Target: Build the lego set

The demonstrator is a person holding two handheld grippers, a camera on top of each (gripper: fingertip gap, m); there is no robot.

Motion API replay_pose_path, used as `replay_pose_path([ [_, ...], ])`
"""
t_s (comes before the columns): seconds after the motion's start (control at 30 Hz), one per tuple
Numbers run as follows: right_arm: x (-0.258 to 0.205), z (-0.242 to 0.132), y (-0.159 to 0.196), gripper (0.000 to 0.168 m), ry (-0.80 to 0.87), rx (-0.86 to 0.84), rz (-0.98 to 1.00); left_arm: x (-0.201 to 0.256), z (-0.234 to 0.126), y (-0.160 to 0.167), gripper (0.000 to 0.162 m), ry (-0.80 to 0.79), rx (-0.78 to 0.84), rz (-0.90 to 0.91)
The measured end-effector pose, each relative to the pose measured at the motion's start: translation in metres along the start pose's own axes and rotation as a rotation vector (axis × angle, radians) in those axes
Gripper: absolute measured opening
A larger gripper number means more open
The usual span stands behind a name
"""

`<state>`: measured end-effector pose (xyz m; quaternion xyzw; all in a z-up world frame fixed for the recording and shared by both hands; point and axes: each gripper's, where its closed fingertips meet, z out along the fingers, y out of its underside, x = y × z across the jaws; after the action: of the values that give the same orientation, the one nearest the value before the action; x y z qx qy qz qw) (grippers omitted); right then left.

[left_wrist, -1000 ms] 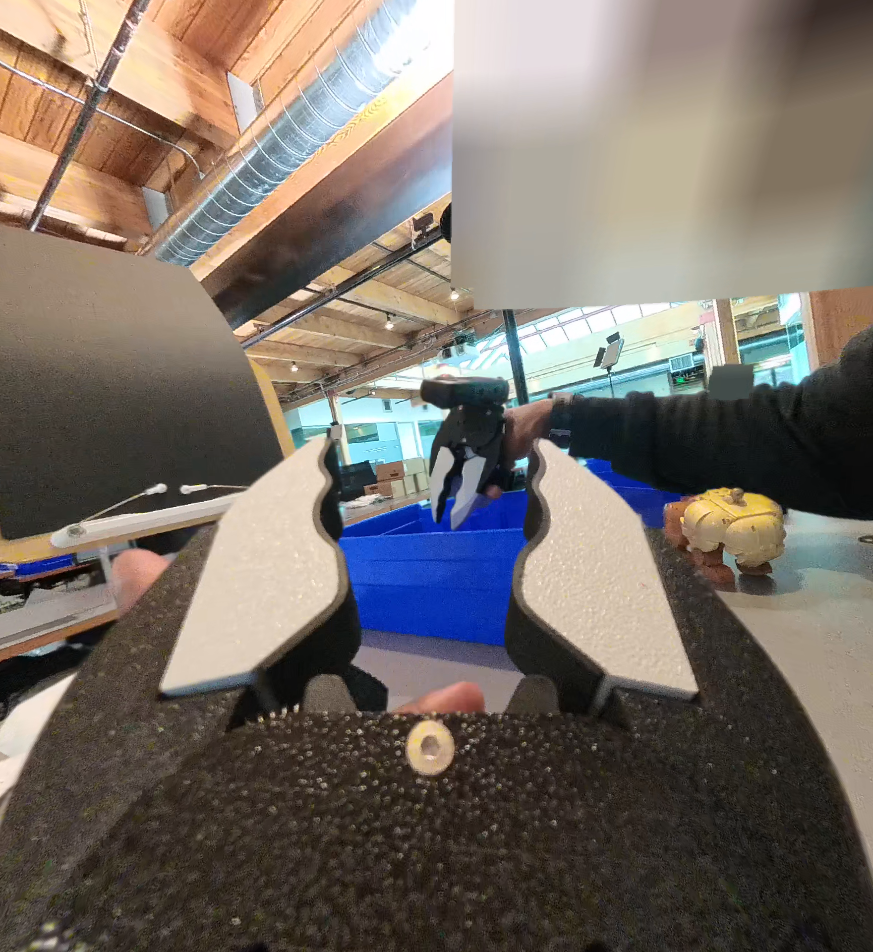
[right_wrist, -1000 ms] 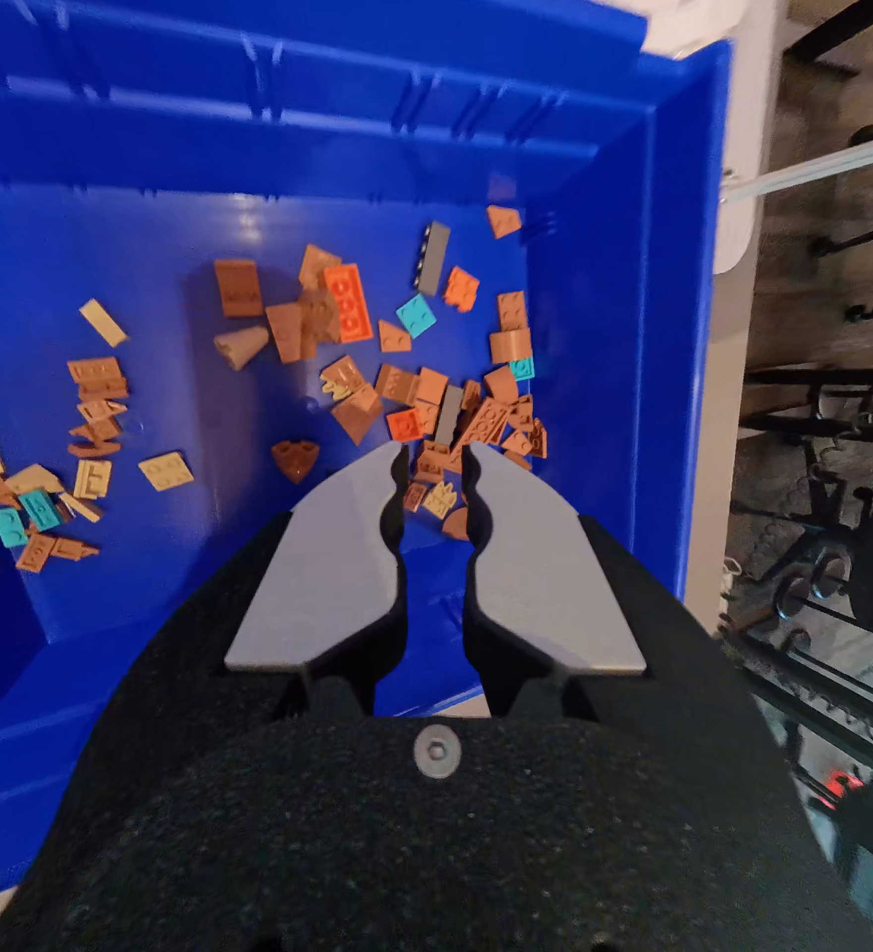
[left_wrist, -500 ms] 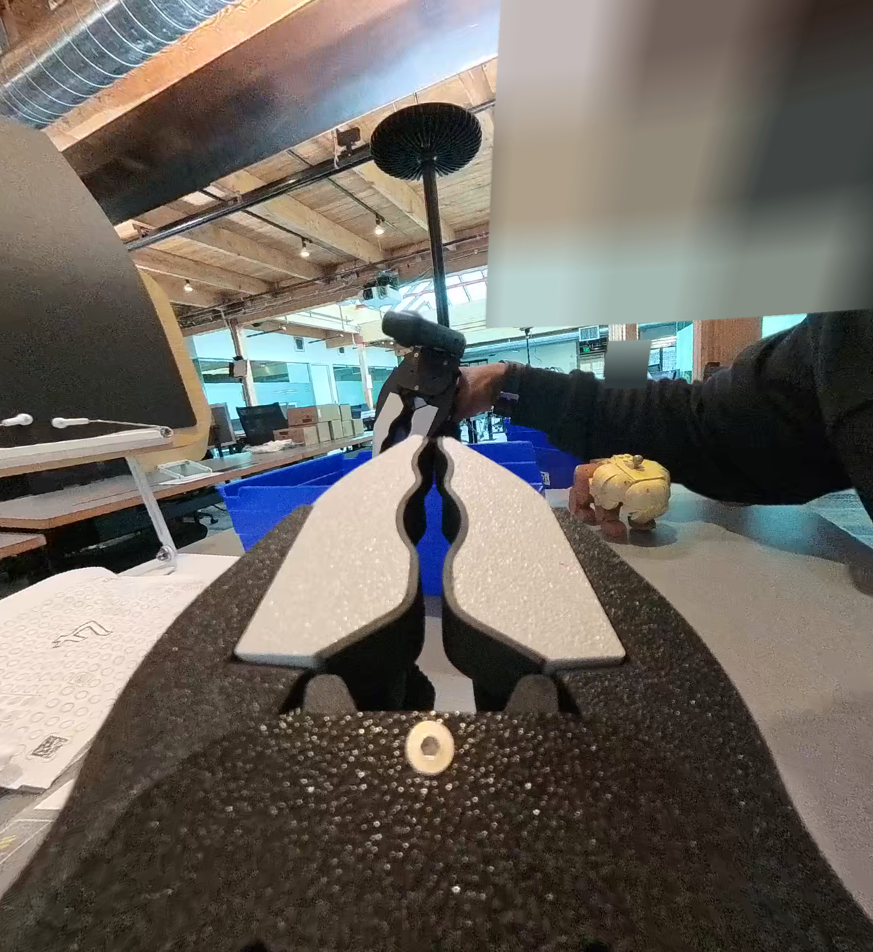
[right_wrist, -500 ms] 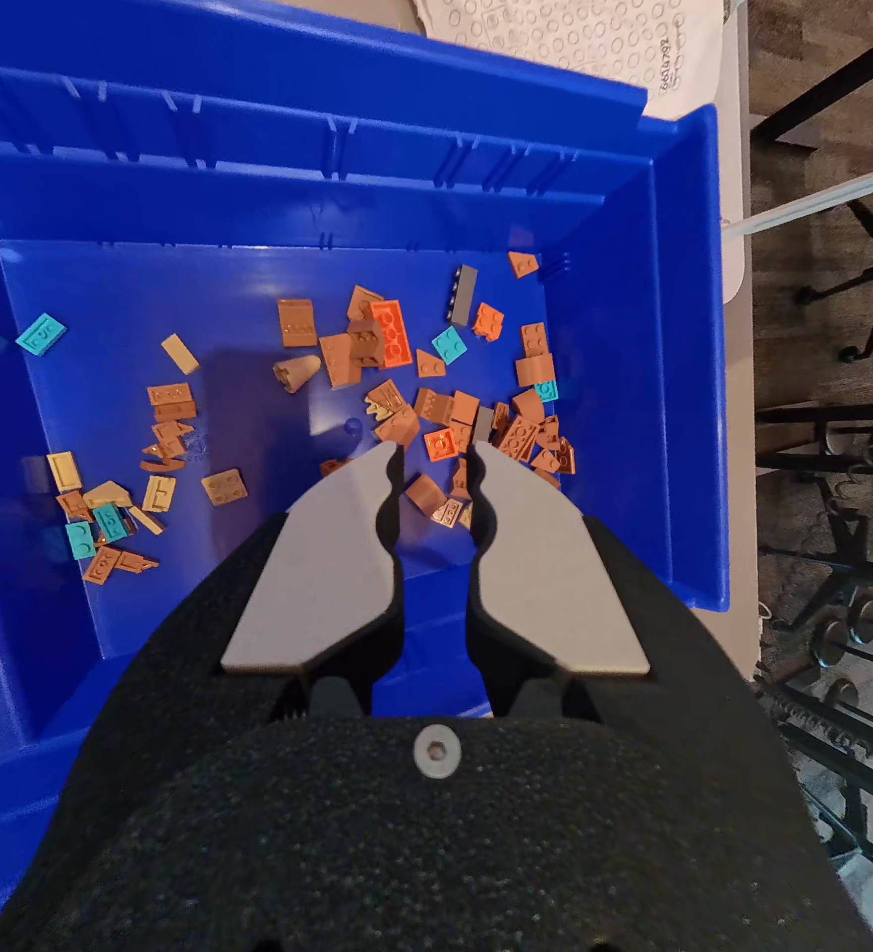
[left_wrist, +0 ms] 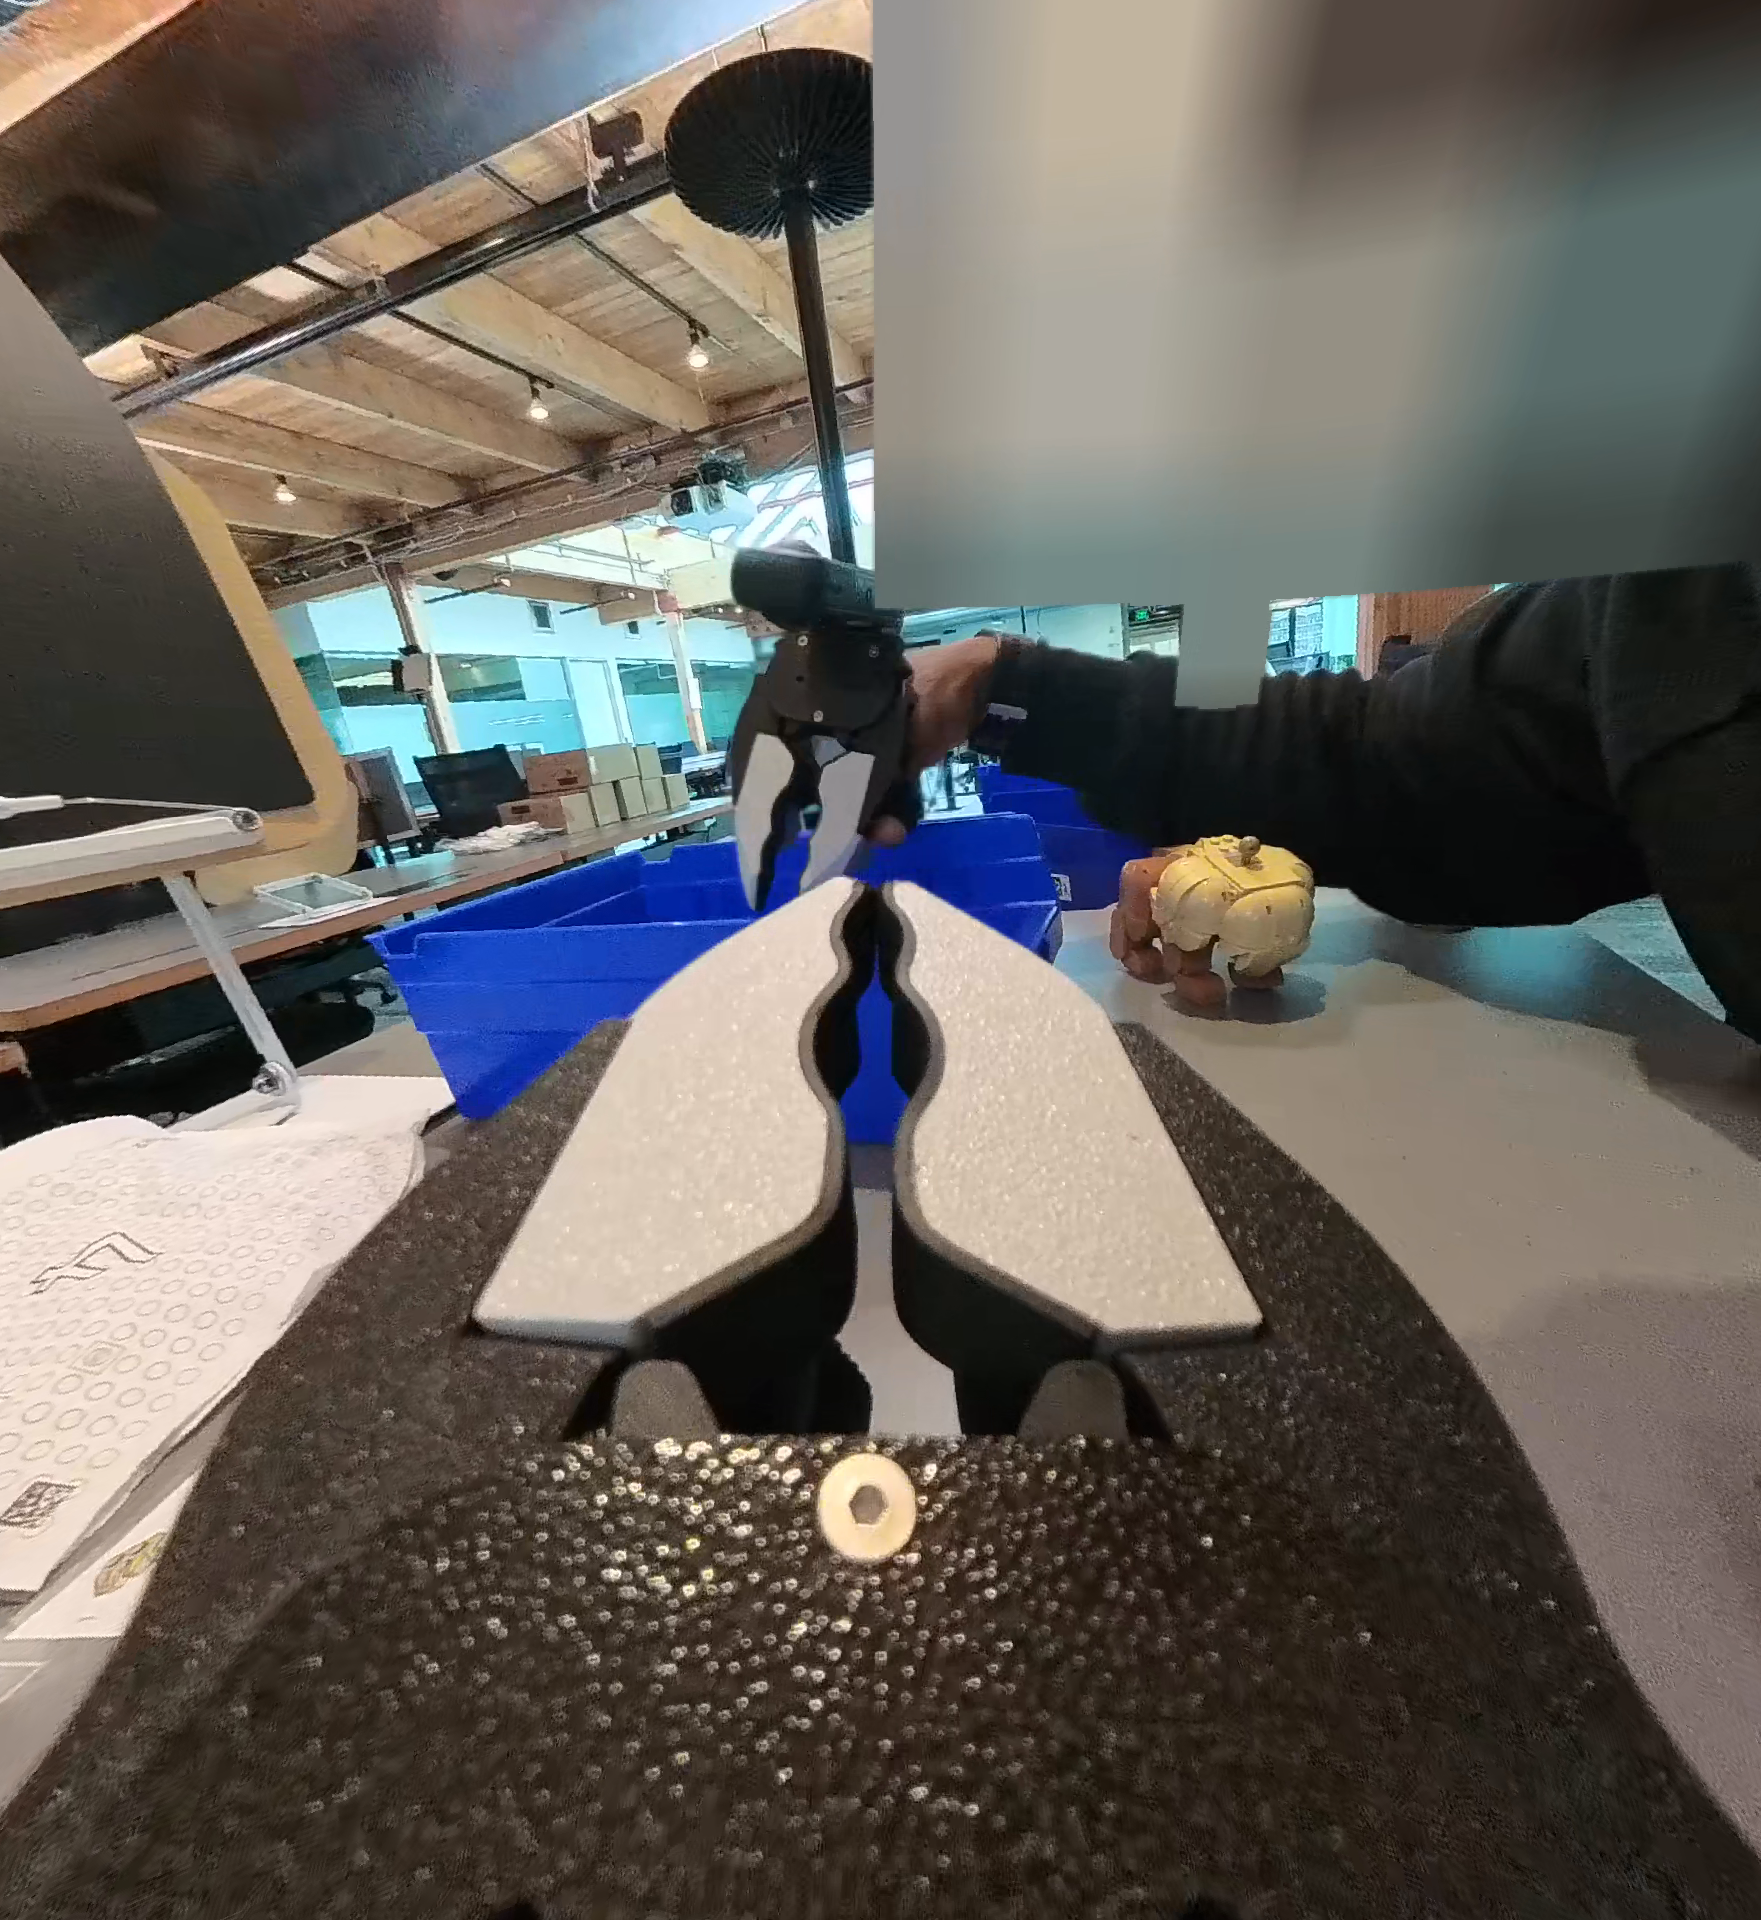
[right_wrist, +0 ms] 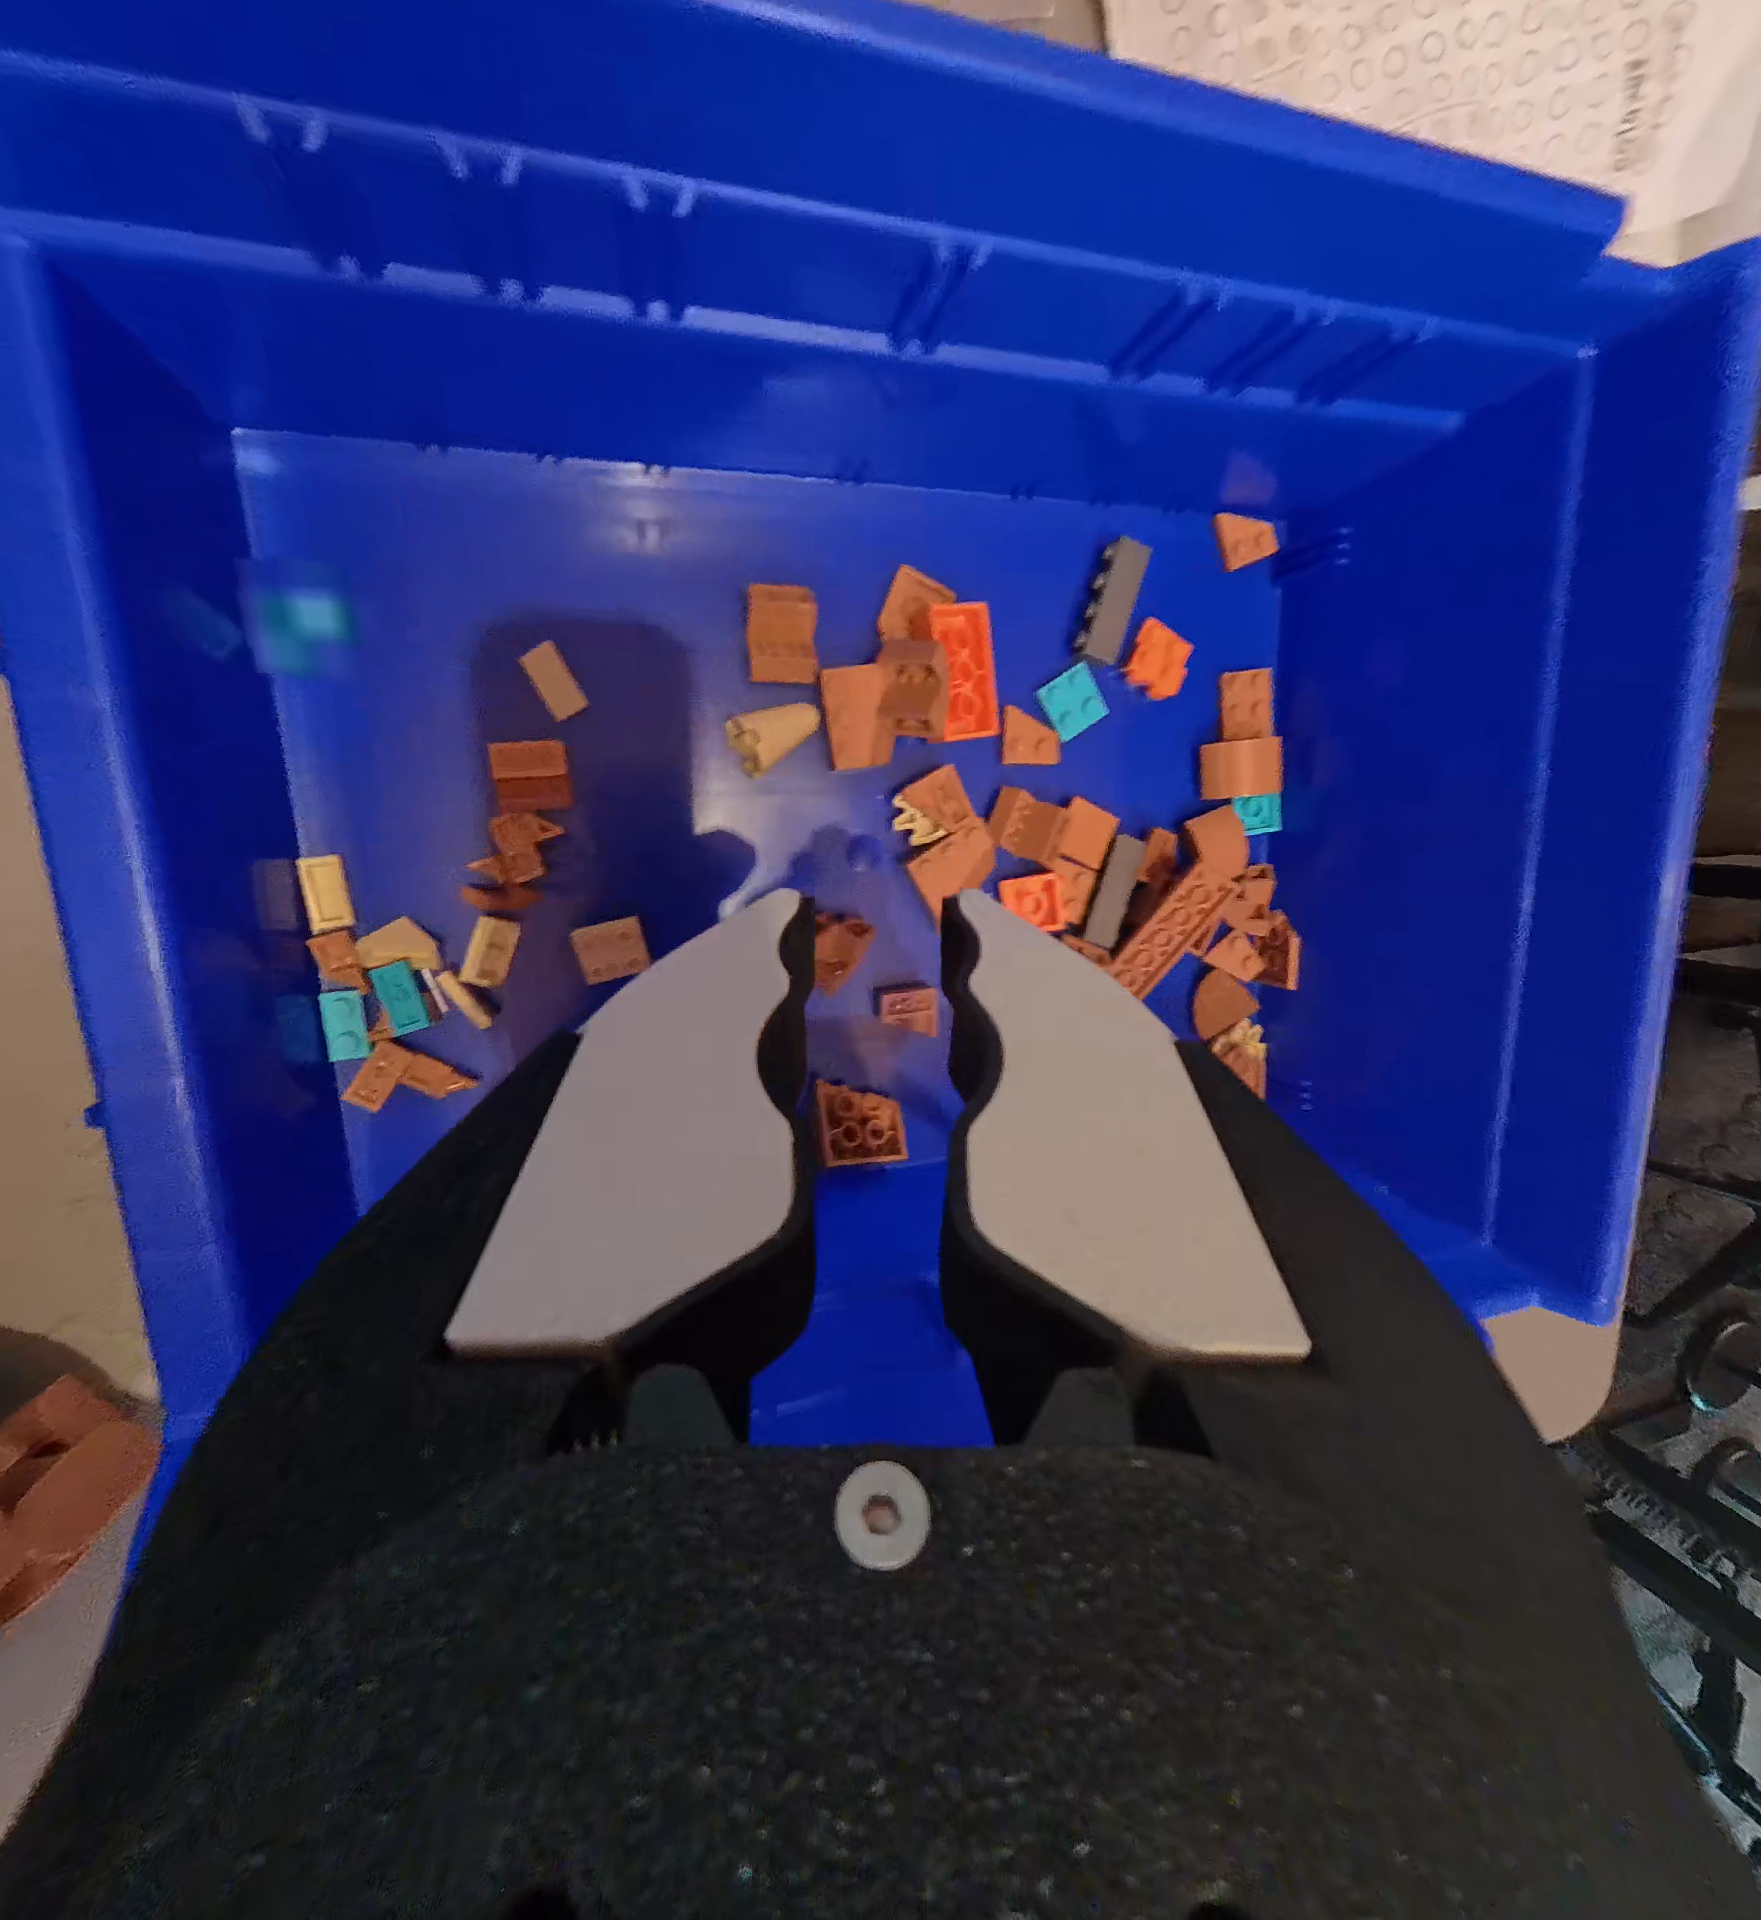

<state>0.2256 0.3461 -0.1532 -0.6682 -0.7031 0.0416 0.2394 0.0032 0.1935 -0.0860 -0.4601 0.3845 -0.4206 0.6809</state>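
Note:
My right gripper (right_wrist: pixel 876 914) hangs over a blue bin (right_wrist: pixel 1634 727), open by a narrow gap and empty. Loose brown, orange, teal and tan lego pieces (right_wrist: pixel 959 727) lie on the bin floor. A small brown piece (right_wrist: pixel 840 951) shows between the fingertips, lying below them. A brown 2x2 piece (right_wrist: pixel 860 1122) lies closer in. My left gripper (left_wrist: pixel 871 894) is shut and holds nothing, low over the grey table (left_wrist: pixel 1478 1195). In the left wrist view the right gripper (left_wrist: pixel 803 821) points down into the blue bin (left_wrist: pixel 564 977). A partly built yellow and brown model (left_wrist: pixel 1219 914) stands on the table.
Printed paper sheets (left_wrist: pixel 107 1309) lie at the left of the table. A white lamp stand (left_wrist: pixel 221 966) is behind them. A person's dark sleeve (left_wrist: pixel 1478 748) reaches across above the model. More brown lego (right_wrist: pixel 14 1496) sits outside the bin at lower left. Tip to tip, the grippers are about 30 cm apart.
My left gripper has shut and tipped down toward the table. My right gripper has pulled back from the bin floor, so more of the bin shows; its gap is unchanged.

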Motion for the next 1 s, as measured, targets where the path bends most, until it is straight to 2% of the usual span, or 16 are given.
replay_pose_path([
  [0.03,-0.005,0.001,0.001,0.023,-0.016,-0.014,-0.010,0.000,0.000,0.000,0.000,0.000,-0.001,-0.001],
  [0.17,-0.017,0.001,0.008,0.024,-0.043,-0.079,-0.044,-0.002,0.000,0.000,0.000,-0.005,0.002,-0.011],
  [0.4,0.003,0.003,0.025,0.026,0.018,-0.158,-0.040,-0.005,0.000,0.000,0.006,-0.017,0.002,-0.027],
  [0.67,0.005,0.032,0.005,0.031,-0.049,-0.198,-0.128,-0.005,-0.001,0.000,0.007,-0.022,0.006,-0.025],
  [0.8,0.010,0.032,0.003,0.031,-0.057,-0.192,-0.112,-0.006,-0.002,-0.001,0.008,-0.022,0.007,-0.029],
  [1.0,0.010,0.023,0.018,0.031,-0.084,-0.223,-0.056,-0.005,-0.004,-0.001,0.008,-0.019,0.001,-0.034],
])
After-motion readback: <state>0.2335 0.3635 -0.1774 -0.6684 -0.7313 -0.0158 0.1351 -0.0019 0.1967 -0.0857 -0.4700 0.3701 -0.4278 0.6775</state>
